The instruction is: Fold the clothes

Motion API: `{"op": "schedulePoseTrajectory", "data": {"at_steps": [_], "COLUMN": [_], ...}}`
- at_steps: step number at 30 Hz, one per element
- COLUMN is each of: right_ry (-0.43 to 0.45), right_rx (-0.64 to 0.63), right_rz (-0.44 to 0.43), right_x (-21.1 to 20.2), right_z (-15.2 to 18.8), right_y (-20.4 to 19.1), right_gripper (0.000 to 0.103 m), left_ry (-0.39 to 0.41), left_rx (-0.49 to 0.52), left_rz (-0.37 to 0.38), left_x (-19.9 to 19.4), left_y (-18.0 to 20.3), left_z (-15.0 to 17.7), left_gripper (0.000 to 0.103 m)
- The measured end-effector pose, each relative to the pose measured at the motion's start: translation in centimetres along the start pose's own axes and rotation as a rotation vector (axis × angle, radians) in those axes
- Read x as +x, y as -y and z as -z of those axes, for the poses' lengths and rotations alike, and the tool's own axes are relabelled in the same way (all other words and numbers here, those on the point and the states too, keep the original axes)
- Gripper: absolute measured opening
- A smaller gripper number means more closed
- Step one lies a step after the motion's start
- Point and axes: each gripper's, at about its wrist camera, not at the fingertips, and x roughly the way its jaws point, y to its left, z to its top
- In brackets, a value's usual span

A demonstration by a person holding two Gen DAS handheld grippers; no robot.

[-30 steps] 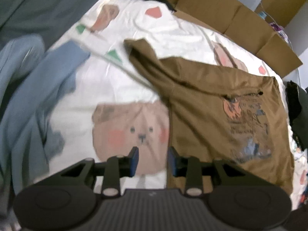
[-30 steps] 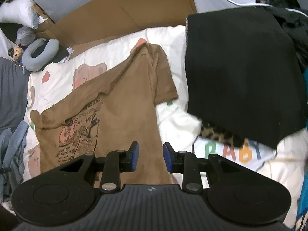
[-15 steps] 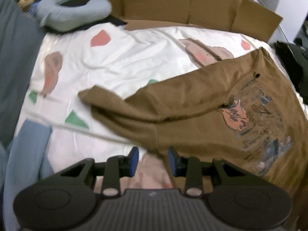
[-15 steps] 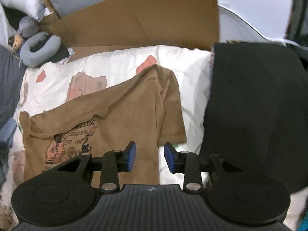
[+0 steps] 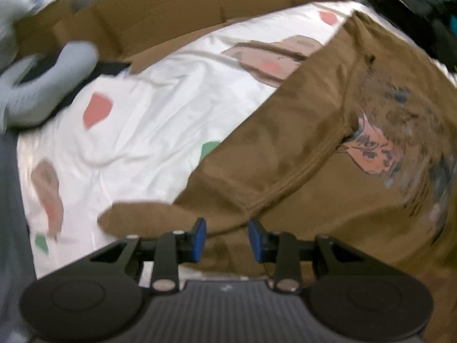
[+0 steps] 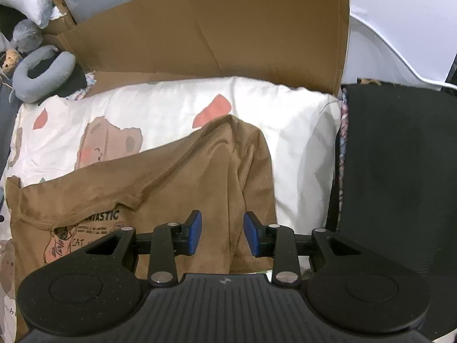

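A brown T-shirt (image 5: pixel 328 148) with a cartoon print lies spread on a white bedsheet (image 5: pixel 148 120) patterned with bears. In the left wrist view my left gripper (image 5: pixel 227 235) hovers open just over one sleeve (image 5: pixel 160 220), where it meets the shirt's body; nothing is pinched between its blue pads. In the right wrist view the same brown T-shirt (image 6: pixel 148 188) runs left, and my right gripper (image 6: pixel 220 234) stands open over the other sleeve (image 6: pixel 245 171), with only cloth lying below the gap.
A black garment (image 6: pixel 400 171) lies at the right of the sheet. Brown cardboard (image 6: pixel 217 31) stands along the far edge. A grey neck pillow (image 6: pixel 42 74) sits at the far left corner. Grey fabric borders the sheet's left side.
Both grippers have come down and closer to the shirt's sleeves. The left view has swung round from the shirt's side to its sleeve. The right jaws stand slightly wider than a second ago.
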Motion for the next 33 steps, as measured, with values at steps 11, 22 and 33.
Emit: {"op": "schedulePoseTrajectory", "data": {"at_steps": [11,22,33], "right_ry": [-0.036,-0.042,-0.038], "right_rx": [-0.01,-0.06,-0.126], "right_rz": [-0.004,0.008,0.007], "right_x": [2.3,3.7,5.2], "right_z": [0.6,-1.5,-3.9], "right_y": [-0.3,-0.6,-1.6], "right_gripper": [0.039,0.039,0.039], "left_ry": [-0.012,-0.039,-0.065], "left_rx": [0.3,0.477,0.593], "left_rz": [0.033,0.078,0.093], "left_x": [3.9,5.9,7.0], "left_y": [2.2,3.0,3.1], "left_z": [-1.1,-1.2,-1.2], "left_gripper": [0.035,0.033,0.011]}}
